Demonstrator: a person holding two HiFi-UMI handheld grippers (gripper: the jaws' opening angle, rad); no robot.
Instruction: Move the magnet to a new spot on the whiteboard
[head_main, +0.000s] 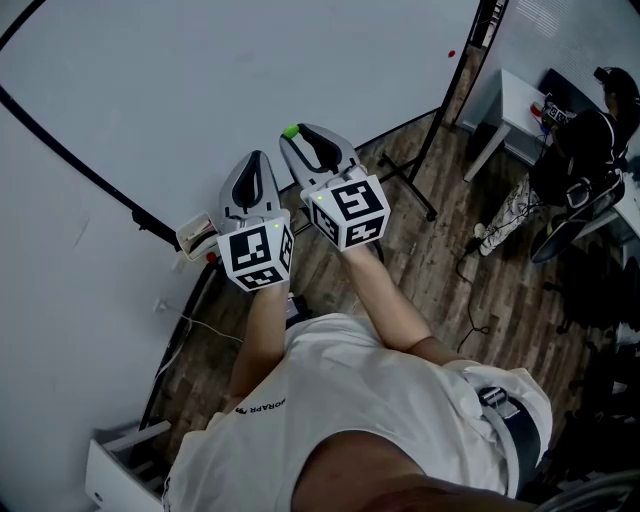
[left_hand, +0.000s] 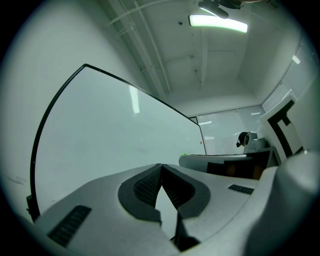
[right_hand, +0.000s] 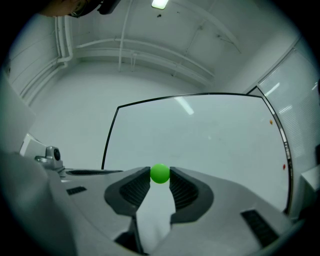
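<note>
A small green ball-shaped magnet sits pinched between the tips of my right gripper, which is shut on it. In the head view the magnet shows at that gripper's tip, in front of the whiteboard. Whether it touches the board I cannot tell. My left gripper has its jaw tips meeting with nothing between them. It is held just left of the right one. The board fills the right gripper view ahead.
Small red dots mark the board's far right. An eraser lies in the board's tray. The stand's black legs cross the wooden floor. A person sits by a white desk at the right.
</note>
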